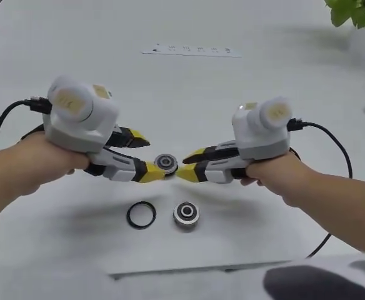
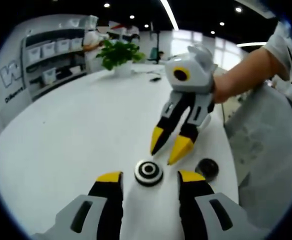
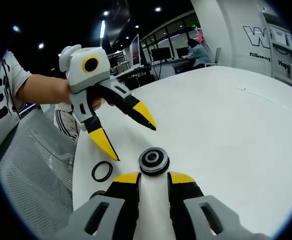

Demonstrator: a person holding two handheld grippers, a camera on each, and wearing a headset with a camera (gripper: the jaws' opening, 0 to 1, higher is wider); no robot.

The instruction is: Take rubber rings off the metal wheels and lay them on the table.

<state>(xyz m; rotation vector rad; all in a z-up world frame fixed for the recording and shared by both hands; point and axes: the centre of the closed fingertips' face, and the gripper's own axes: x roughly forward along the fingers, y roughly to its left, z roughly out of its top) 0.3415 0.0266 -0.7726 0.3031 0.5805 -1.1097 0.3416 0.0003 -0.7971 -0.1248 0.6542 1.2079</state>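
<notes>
Hovering over the table, we hold the left gripper spread wide and the right gripper open narrower, the metal wheel lying flat on it between their tips, at 3 o'clock from the left, 9 o'clock from the right, seemingly nearer the left.

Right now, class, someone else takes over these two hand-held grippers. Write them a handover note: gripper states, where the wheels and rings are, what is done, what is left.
Left hand-held gripper: open, holding nothing, tips pointed at the middle wheel.
Right hand-held gripper: open, holding nothing, facing that wheel from the other side.
Middle wheel: between the two sets of tips, gripped by neither; it appears to have its dark ring on.
Done: one loose rubber ring lies flat on the table, nearer the person, beside the second wheel, which looks bare.
Left: take the ring off the middle wheel and lay it down.
</notes>
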